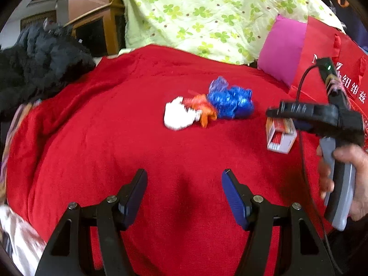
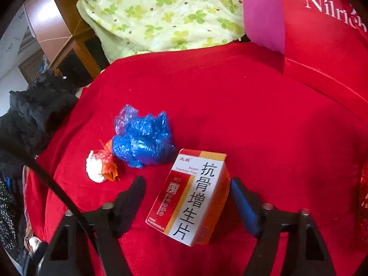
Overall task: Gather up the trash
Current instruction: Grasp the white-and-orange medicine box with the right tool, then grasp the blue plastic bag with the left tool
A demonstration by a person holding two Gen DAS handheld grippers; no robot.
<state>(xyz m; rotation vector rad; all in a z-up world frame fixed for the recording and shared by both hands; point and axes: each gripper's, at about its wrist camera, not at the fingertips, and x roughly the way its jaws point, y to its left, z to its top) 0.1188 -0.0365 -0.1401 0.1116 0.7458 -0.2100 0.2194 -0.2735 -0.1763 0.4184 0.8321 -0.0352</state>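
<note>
Surface: red blanket (image 1: 115, 138) spread over a bed, wrinkled, rubbish scattered near its middle.
Left gripper (image 1: 184, 193): jaws apart, nothing between them, over bare blanket short of the rubbish pile.
Right gripper (image 2: 187, 197): jaws apart around the medicine box (image 2: 191, 197); blue pad of the right-side finger (image 2: 243, 207) at or just beside the box edge, contact not clear; black left-side finger (image 2: 131, 197) clear of the box, red blanket showing in the gap.
Right gripper, from left wrist view: hand (image 1: 345, 184) on a grey handle at the right edge, fingers reaching over the box (image 1: 280, 135).
Medicine box: white, red and orange carton with large black characters, lying tilted on the blanket, right of the other rubbish.
Blue plastic (image 2: 142, 142): crumpled wad, just beyond the box, apart from it.
Orange wrapper (image 2: 109, 165): crinkled, touching the blue plastic on one side and the white tissue (image 2: 95, 168) on the other.
White tissue: balled, leftmost of the pile.
Red bag (image 2: 322, 46): white lettering, at the right, beyond the box.
Pink cushion (image 1: 283, 48): against the red bag.
Green quilt (image 1: 207, 11): clover print, heaped at the far side.
Dark clothing (image 1: 39, 57): piled at the left edge of the blanket.
</note>
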